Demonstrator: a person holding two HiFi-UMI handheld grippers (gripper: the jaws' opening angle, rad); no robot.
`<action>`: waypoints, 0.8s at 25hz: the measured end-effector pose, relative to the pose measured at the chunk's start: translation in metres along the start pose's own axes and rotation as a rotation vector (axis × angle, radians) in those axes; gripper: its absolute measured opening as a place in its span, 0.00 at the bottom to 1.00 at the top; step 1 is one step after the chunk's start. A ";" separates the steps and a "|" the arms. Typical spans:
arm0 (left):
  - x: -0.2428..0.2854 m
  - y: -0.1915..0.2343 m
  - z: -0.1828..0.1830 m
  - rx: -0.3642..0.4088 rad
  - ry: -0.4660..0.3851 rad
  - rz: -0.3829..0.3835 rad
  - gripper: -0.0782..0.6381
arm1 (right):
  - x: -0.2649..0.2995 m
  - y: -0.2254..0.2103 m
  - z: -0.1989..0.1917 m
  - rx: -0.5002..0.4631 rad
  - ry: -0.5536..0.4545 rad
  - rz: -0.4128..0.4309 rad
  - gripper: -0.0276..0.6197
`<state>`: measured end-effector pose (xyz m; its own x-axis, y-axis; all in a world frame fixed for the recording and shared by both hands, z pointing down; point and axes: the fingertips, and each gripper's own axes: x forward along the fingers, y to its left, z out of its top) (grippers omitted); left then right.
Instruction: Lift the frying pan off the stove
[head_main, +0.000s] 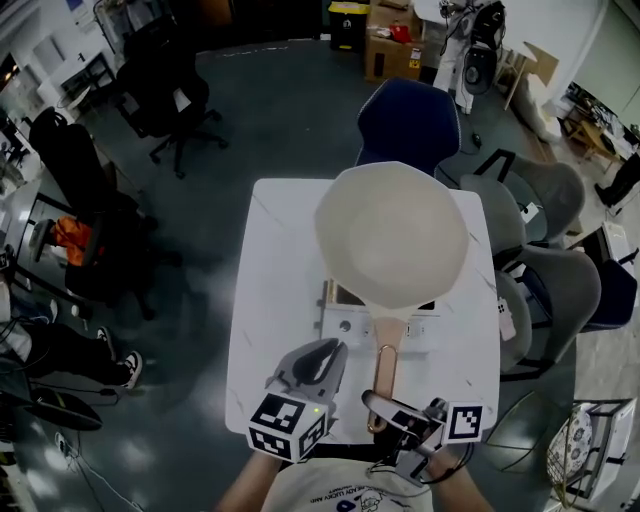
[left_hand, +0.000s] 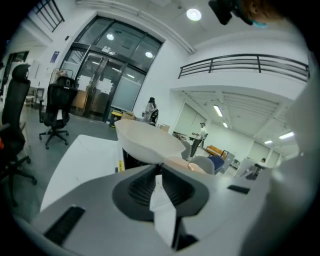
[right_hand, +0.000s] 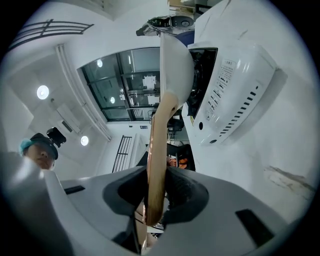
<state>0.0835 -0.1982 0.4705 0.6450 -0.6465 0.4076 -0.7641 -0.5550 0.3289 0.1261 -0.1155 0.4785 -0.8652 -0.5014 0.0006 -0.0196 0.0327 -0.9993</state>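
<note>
A cream frying pan (head_main: 392, 235) sits on a white stove (head_main: 345, 325) on the white table (head_main: 275, 290). Its wooden handle (head_main: 385, 375) points toward me. My right gripper (head_main: 378, 405) is at the handle's near end. In the right gripper view the handle (right_hand: 157, 150) runs between the dark pads, which press on both of its sides, and the pan (right_hand: 177, 65) and stove (right_hand: 235, 90) lie beyond. My left gripper (head_main: 325, 352) hovers left of the handle, shut and empty. In the left gripper view its jaws (left_hand: 159, 175) meet, with the pan (left_hand: 145, 140) ahead.
A blue chair (head_main: 408, 120) stands behind the table and grey chairs (head_main: 545, 280) crowd its right side. Black office chairs (head_main: 165, 100) stand at the far left. Cardboard boxes (head_main: 392, 45) are at the back. The table's left half is bare.
</note>
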 end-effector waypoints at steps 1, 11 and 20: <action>0.001 -0.003 0.002 -0.023 0.002 -0.033 0.17 | 0.000 0.000 0.000 0.002 0.006 0.001 0.20; 0.021 -0.027 0.004 -0.277 0.083 -0.238 0.21 | -0.001 -0.001 -0.002 0.011 0.072 -0.009 0.20; 0.036 -0.031 0.007 -0.558 0.118 -0.370 0.35 | -0.001 -0.002 -0.005 -0.005 0.127 -0.032 0.20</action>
<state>0.1301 -0.2075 0.4690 0.8837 -0.3868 0.2634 -0.4064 -0.3552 0.8418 0.1241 -0.1111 0.4808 -0.9206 -0.3887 0.0375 -0.0504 0.0230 -0.9985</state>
